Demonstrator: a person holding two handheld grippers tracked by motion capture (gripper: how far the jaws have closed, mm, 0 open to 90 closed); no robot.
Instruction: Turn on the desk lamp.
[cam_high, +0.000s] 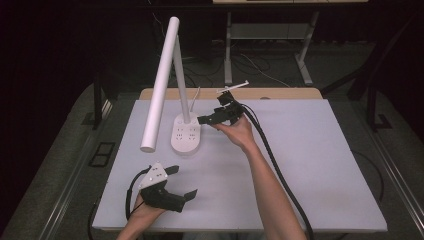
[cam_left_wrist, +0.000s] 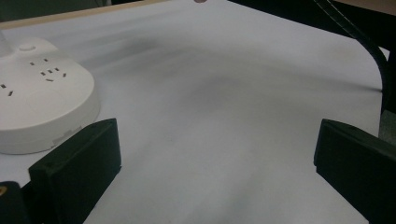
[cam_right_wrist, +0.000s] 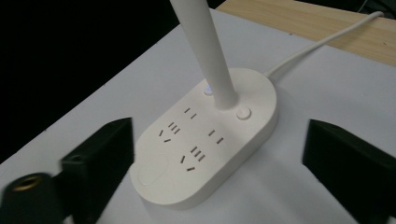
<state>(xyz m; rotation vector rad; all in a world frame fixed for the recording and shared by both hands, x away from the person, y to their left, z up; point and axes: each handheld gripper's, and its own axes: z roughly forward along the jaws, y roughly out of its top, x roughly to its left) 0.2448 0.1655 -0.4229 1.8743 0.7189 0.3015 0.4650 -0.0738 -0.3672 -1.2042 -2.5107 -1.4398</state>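
A: What sits on the counter?

B: A white desk lamp of smooth matte plastic. Its base is a rounded oval slab with socket slots cut into its top, two small round buttons by the stem, and a large round pad near the other end. It stands toward the far left of the pale, flat counter top, whose far edge shows a strip of light wood.

A: And the lamp's shape?

B: A slim stem rises from the base, and a long tube-shaped head slants down from its top toward the counter. A thin white cord runs from the back of the base across the wood strip.

A: Where is the right hand-held gripper?

B: Just beside the base on its right side, black blocky jaws apart and pointed at it; in the right gripper view the base lies between them, not touched.

A: The left hand-held gripper?

B: Near the front edge, well apart from the lamp, its jaws spread wide over bare counter, holding nothing.
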